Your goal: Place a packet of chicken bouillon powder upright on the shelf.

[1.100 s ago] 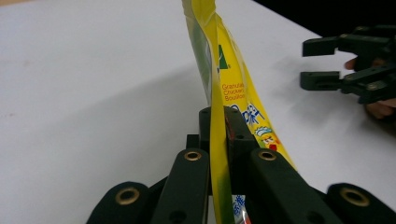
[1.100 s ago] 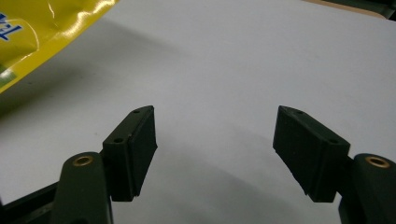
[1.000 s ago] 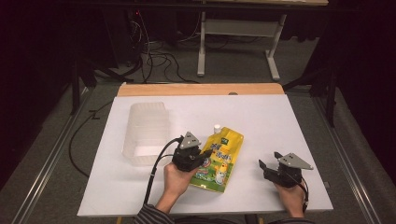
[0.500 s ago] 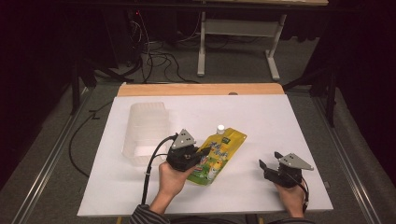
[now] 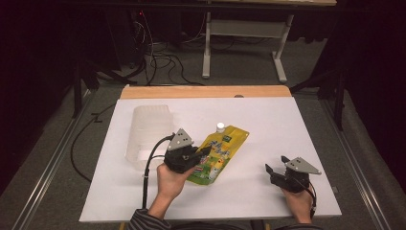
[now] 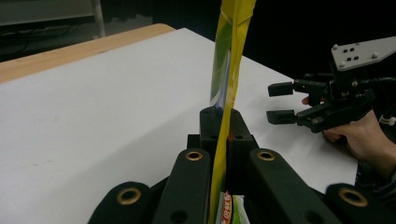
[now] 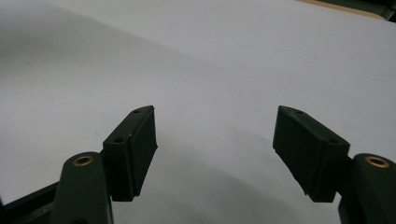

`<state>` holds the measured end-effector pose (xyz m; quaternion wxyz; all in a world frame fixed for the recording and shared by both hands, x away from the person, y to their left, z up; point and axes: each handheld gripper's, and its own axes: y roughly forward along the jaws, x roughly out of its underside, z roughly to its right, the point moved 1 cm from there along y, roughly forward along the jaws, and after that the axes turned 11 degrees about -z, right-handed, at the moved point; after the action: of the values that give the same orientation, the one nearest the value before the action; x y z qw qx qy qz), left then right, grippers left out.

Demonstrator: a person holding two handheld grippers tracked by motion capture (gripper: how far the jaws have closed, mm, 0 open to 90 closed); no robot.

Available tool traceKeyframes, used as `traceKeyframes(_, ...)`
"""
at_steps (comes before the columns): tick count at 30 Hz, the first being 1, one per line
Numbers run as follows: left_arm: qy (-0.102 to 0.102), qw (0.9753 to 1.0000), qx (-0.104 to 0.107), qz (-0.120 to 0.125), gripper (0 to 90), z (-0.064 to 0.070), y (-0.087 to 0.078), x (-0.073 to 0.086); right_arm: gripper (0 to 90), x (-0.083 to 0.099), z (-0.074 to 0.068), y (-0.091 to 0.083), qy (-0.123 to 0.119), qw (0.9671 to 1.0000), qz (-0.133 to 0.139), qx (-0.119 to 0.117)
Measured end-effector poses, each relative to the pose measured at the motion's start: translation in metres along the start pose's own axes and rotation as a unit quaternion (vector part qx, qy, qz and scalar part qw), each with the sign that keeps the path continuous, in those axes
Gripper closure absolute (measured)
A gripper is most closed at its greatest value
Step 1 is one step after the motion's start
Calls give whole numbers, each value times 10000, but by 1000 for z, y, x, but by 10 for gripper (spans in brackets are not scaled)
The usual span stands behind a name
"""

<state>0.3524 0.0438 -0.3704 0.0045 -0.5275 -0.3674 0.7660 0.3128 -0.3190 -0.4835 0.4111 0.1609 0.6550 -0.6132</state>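
Yellow spouted pouch (image 5: 218, 153), white cap, tilted

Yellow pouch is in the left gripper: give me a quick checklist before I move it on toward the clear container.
1. Left gripper shut on the yellow pouch: ok.
2. Grip holds the pouch's edge, not its white cap: ok.
3. Right gripper open and apart from the pouch: ok.
4. Clear container close beside the left gripper, on the table: ok.
5. Container open on top: cannot tell.
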Motion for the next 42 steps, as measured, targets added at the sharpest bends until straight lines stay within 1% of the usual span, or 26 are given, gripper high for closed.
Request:
traceKeyframes(1,-36,10000,0,74,890,-3,-5,0,306,0,0,0,-7,10000,5,-7)
traceKeyframes(4,-55,9999,-7,110,890,-5,-9,-1,305,0,0,0,-5,10000,18,3)
traceKeyframes(7,-43,9999,-62,143,890,-8,-15,-2,305,0,0,0,36,10000,30,-14)
traceKeyframes(8,-55,9998,-100,172,890,-9,-19,-1,305,0,0,0,17,10000,37,-12)
traceKeyframes(10,-67,9997,-128,214,890,-11,-22,-1,305,0,0,0,-8,10000,19,-5)
traceKeyframes(16,-122,9994,-181,283,890,-17,-32,-3,305,0,0,0,39,10000,32,-23)
traceKeyframes(18,-113,9992,-219,305,890,-19,-36,-4,306,0,0,-1,40,10000,32,-34)
traceKeyframes(21,-126,9988,-290,376,890,-23,-42,-4,305,0,0,0,-7,10000,34,-20)
traceKeyframes(22,-148,9985,-329,421,890,-25,-46,-4,306,0,0,-1,-43,10000,38,-36)
traceKeyframes(24,-156,9983,-366,434,890,-27,-49,-4,306,0,0,-1,-50,10000,40,-38)
traceKeyframes(26,-182,9974,-488,492,890,-32,-59,-4,306,0,0,-1,-40,10000,38,-34)
traceKeyframes(27,-182,9974,-488,492,890,-32,-59,-4,306,0,0,-1,-40,10000,38,-34)
traceKeyframes(28,-186,9971,-543,506,890,-35,-64,-4,307,0,0,-1,-57,10000,48,-39)
traceKeyframes(29,-232,9963,-602,565,890,-38,-70,-4,306,0,0,-1,-46,10000,29,-40)
traceKeyframes(30,-232,9963,-602,565,890,-38,-70,-4,307,0,0,0,-40,10000,22,-43)
traceKeyframes(32,-283,9950,-739,615,890,-45,-79,-3,307,0,0,0,-41,10000,21,-46)
traceKeyframes(33,-283,9950,-739,615,890,-45,-79,-3,307,0,0,0,-41,10000,21,-46)
traceKeyframes(34,-315,9940,-839,621,889,-50,-85,-3,307,0,0,-1,-47,10000,10,-34)
traceKeyframes(35,-315,9940,-839,621,890,-50,-85,-3,307,0,0,-1,-47,10000,10,-34)
traceKeyframes(37,-354,9926,-951,666,889,-55,-92,-2,307,0,0,-1,-50,10000,18,-25)
traceKeyframes(38,-354,9926,-951,666,889,-55,-92,-2,307,0,0,-1,-50,10000,18,-25)
traceKeyframes(39,-391,9913,-1032,714,889,-58,-96,0,307,0,0,0,-23,10000,9,-27)
traceKeyframes(40,-391,9913,-1032,714,889,-58,-96,0,307,0,0,0,-38,10000,7,-35)
traceKeyframes(41,-437,9900,-1107,757,889,-63,-100,1,307,0,-1,0,-36,10000,2,-38)
traceKeyframes(42,-437,9900,-1107,757,890,-63,-100,1,307,0,-1,0,-36,10000,2,-38)
